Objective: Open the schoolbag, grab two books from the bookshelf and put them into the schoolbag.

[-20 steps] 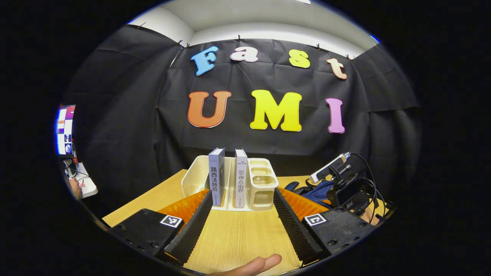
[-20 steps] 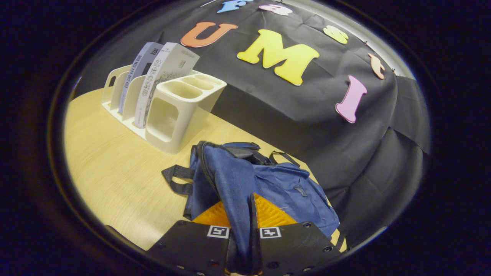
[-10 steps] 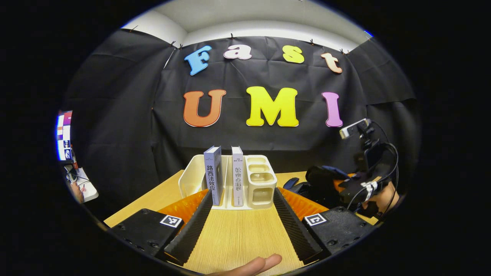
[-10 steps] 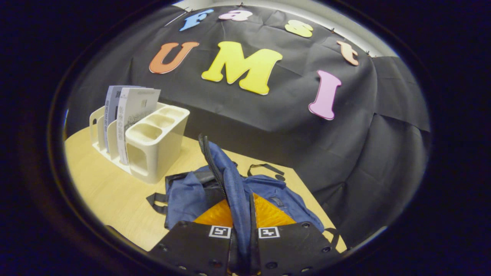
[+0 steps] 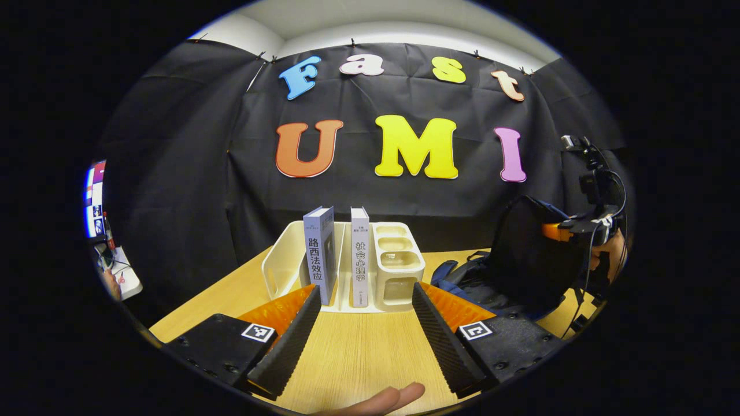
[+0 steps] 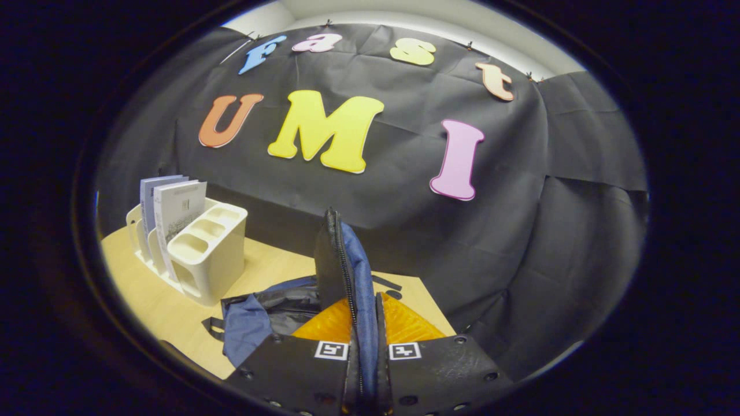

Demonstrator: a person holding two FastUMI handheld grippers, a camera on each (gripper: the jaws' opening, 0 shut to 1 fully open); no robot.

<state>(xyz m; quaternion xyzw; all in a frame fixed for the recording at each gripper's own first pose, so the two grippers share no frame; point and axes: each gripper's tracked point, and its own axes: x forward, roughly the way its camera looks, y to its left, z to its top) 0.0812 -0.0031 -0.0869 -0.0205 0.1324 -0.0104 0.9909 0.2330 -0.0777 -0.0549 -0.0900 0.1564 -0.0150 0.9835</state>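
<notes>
A cream bookshelf (image 5: 399, 268) stands on the wooden table (image 5: 358, 346), straight ahead of my left gripper (image 5: 365, 292), which is open and holds nothing. Two upright books sit in its slots: a blue-grey book (image 5: 319, 254) and a pale book (image 5: 359, 257). To the right lies the blue schoolbag (image 5: 514, 260), its flap raised by my right gripper (image 5: 569, 231). In the right gripper view, my right gripper (image 6: 365, 306) is shut on the schoolbag flap (image 6: 344, 260), held upright by its zipper edge. The bag's body (image 6: 254, 312) lies open below, and the bookshelf (image 6: 202, 254) is far left.
A hand (image 5: 613, 248) holds the right gripper, with cables trailing from it. A fingertip (image 5: 381, 398) shows at the bottom of the left gripper view. A lit monitor (image 5: 95, 199) and a small white side table (image 5: 124, 280) stand far left, beyond the table's left edge.
The right gripper has risen with the flap, pulling it from low over the bag to upright, so the bag now gapes open. The left gripper stays open, edging slightly towards the bookshelf.
</notes>
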